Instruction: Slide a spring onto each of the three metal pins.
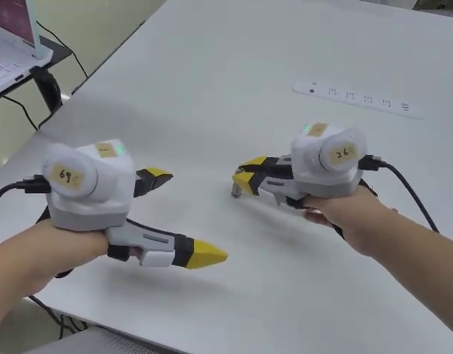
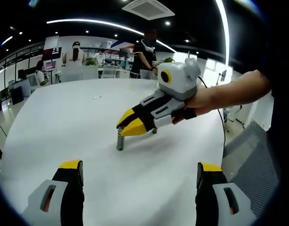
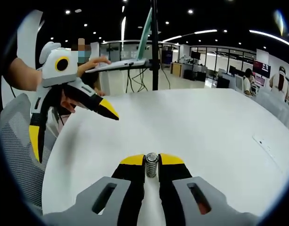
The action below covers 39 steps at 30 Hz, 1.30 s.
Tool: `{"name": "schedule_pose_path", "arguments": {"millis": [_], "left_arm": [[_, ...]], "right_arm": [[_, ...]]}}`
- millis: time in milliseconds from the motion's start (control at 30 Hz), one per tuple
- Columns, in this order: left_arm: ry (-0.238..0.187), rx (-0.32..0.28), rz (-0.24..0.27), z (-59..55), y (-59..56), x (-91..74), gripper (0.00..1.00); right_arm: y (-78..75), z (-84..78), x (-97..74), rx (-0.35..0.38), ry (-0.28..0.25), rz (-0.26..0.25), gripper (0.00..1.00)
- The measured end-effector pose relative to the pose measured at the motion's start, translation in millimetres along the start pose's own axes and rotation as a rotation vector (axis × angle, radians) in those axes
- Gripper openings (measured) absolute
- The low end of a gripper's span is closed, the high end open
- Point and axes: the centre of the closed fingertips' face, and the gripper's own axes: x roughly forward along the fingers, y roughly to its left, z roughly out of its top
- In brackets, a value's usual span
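Spring [image 3: 151, 165]: a small, light wire coil. It will probably give under pressure, shoot out of a hard squeeze, or roll if dropped, so it is best pinched gently across the middle coils with one end left free. Nearest the front edge of the tabletop [image 1: 249, 74], the left hand-held gripper [image 1: 186, 215] is empty, jaws wide apart. Further in, the right hand-held gripper [image 1: 241, 178] is closed on the spring, which stands upright on the tabletop. I cannot tell if a pin sits inside. A power strip [image 1: 359, 97] lies towards the far right edge.
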Motion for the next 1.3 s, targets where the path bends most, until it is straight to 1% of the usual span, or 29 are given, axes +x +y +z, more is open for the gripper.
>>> {"name": "schedule_pose_path", "arguments": {"millis": [67,233,300,400,467,500,600,633,700,767,867,967,1000,1100,1167,1300], "left_arm": [[0.0,0.001,-0.003,-0.2,-1.1,1.8,0.98],[-0.001,0.001,-0.008,0.5,-3.5,4.8,0.98],[-0.003,0.0,-0.01,1.6,-4.5,5.8,0.98],[-0.007,0.0,-0.011,3.7,-5.4,6.9,0.98],[-0.006,0.004,-0.011,5.8,-6.2,7.7,0.98],[-0.009,0.006,-0.011,7.1,-6.5,7.9,0.98],[-0.019,0.008,-0.01,12.5,-7.1,8.8,0.98],[-0.022,0.012,-0.009,14.5,-7.2,9.2,0.98],[-0.025,0.014,-0.01,16.0,-7.8,9.5,0.98],[-0.029,0.02,-0.01,19.4,-9.0,9.7,0.98],[-0.036,0.024,-0.01,23.0,-10.6,9.4,0.98],[-0.041,0.029,-0.014,26.5,-13.4,9.8,0.98],[-0.042,0.034,-0.017,28.1,-15.0,9.9,0.98],[-0.047,0.039,-0.02,31.0,-17.4,10.3,0.98],[-0.054,0.04,-0.024,33.4,-18.8,10.9,0.98],[-0.068,0.044,-0.036,37.3,-24.5,12.0,0.98]], "right_arm": [[0.0,-5.7,1.5,-0.006,0.019,0.001,0.08],[0.6,-3.8,1.9,-0.007,0.01,0.005,0.08],[-2.0,-3.0,2.1,0.007,0.014,-0.003,0.08],[-3.2,-2.3,0.9,0.007,0.022,-0.006,0.09],[-3.4,0.8,-1.3,0.016,0.005,-0.011,0.12],[-2.7,2.7,-3.0,0.033,-0.002,-0.012,0.15],[-2.2,6.4,-7.9,0.035,-0.015,-0.017,0.21],[-1.2,8.7,-10.9,0.038,-0.027,-0.017,0.22],[-1.0,10.1,-14.0,0.04,-0.03,-0.017,0.22],[1.3,14.2,-23.9,0.031,-0.044,-0.018,0.23],[5.0,17.7,-35.3,0.031,-0.061,-0.014,0.28],[9.6,19.7,-48.1,0.043,-0.083,-0.013,0.35],[11.8,20.8,-54.2,0.049,-0.097,-0.013,0.37],[15.9,19.8,-67.1,0.057,-0.109,-0.018,0.43],[18.4,17.9,-78.4,0.061,-0.118,-0.025,0.45],[21.5,13.1,-100.6,0.075,-0.144,-0.047,0.55]]}}
